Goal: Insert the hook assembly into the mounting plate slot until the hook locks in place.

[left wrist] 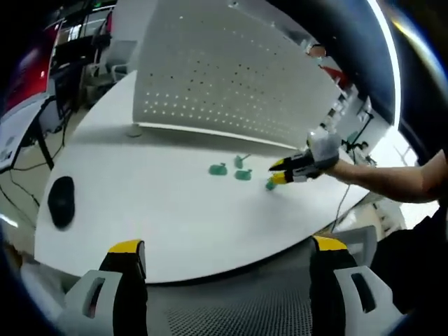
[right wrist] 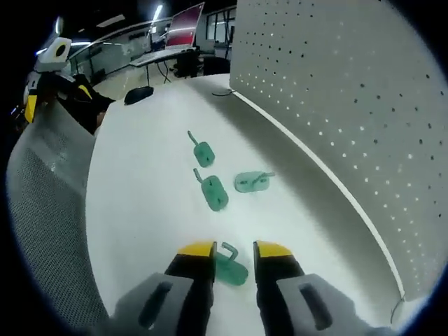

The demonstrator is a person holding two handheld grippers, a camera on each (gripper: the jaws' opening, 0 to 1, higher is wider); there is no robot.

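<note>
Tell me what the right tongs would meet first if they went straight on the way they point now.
Probably the nearest green hook piece, lying on the white table between the right tongs. Further along that line lie another green hook and, less surely, the pegboard; depth is unclear.

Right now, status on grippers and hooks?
Right gripper jaws straddling nearest green hook, not clamped. Left gripper open, back. Three hooks ahead; pegboard path unobstructed.

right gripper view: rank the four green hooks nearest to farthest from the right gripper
1. Hook between the jaws of the right gripper, on the table.
2. Middle hook, just ahead.
3. Sideways hook, ahead, toward the pegboard.
4. Farthest hook, beyond both.
</note>
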